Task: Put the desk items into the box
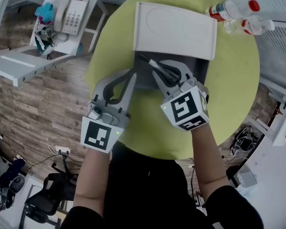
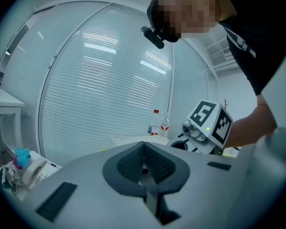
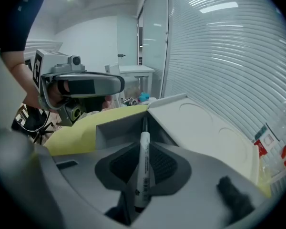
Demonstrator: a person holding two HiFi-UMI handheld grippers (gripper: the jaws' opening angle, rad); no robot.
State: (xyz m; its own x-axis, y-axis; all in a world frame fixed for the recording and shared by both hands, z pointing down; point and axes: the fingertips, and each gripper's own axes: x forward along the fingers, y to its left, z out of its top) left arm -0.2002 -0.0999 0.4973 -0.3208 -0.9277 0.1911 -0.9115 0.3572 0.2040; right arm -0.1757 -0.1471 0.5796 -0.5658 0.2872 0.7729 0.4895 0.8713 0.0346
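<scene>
A white marker with a black cap (image 1: 155,66) (image 3: 144,166) is clamped between the pads of my right gripper (image 1: 158,73) (image 3: 143,149), its capped end pointing forward over the open dark grey box (image 1: 201,68) (image 3: 115,127). The box's white lid (image 1: 176,30) (image 3: 200,128) stands folded back behind it. My left gripper (image 1: 132,74) (image 2: 144,149) hovers at the box's left edge, shut, with nothing between its pads. Part of the box's inside is hidden under the right gripper.
The box sits on a round yellow-green table (image 1: 233,80). Two water bottles (image 1: 233,13) (image 2: 156,123) lie at the back right. To the left, a white side table (image 1: 19,63) holds a telephone (image 1: 71,13). An office chair (image 1: 43,199) stands on the wooden floor.
</scene>
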